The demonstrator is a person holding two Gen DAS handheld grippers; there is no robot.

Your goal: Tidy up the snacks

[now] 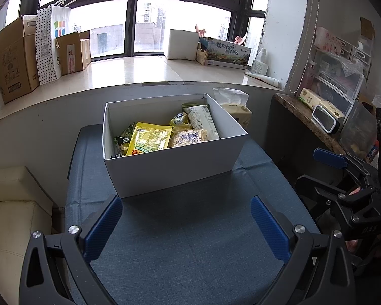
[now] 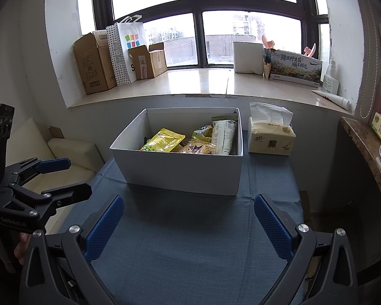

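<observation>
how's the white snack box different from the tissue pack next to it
The white snack box is larger, rigid and open-topped, with snack packets showing inside; the tissue pack is smaller, soft and beige.
The tissue pack has a white tissue pulled up from its top; the white snack box has plain unprinted walls.
Both stand upright on the blue tablecloth, close together below the windowsill.

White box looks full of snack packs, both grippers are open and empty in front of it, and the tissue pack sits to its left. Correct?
Not quite. The tissue pack sits to the right of the white box, as the right wrist view shows. The snack packs are in the box, and the left gripper and right gripper are open and empty.
</observation>
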